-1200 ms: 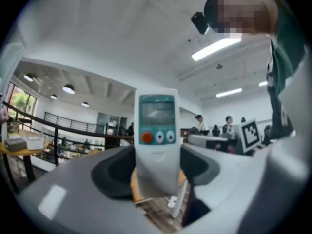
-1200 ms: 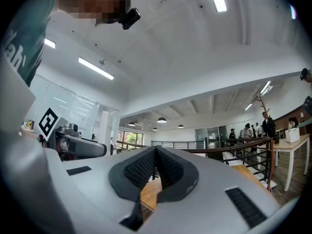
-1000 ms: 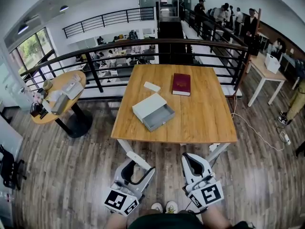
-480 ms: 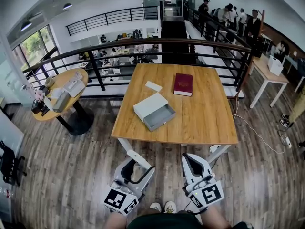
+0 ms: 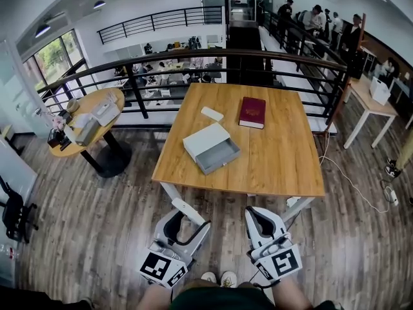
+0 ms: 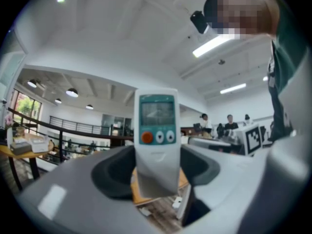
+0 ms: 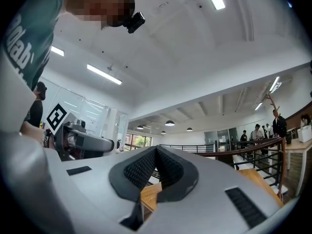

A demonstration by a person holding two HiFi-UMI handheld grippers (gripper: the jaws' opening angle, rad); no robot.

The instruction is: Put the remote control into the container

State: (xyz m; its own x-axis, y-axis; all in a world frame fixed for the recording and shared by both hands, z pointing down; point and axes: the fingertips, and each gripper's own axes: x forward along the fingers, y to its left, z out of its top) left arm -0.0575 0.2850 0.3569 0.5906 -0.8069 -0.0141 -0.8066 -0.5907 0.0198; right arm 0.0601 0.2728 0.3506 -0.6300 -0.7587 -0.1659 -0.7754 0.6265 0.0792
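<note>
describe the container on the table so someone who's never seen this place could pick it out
Find the square wooden table beside the black railing, then look at its left half, on the side nearer the person. The container is the white box there with a grey drawer slid open. The red book and the small white bar beyond it both lie flat and are much thinner.

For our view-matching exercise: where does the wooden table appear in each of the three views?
Head view: wooden table at centre of the picture.
Left gripper view: an orange sliver of table behind the held remote control.
Right gripper view: table low at centre, under the closed jaws.
Shared landmark: the black railing beyond the table.
</note>
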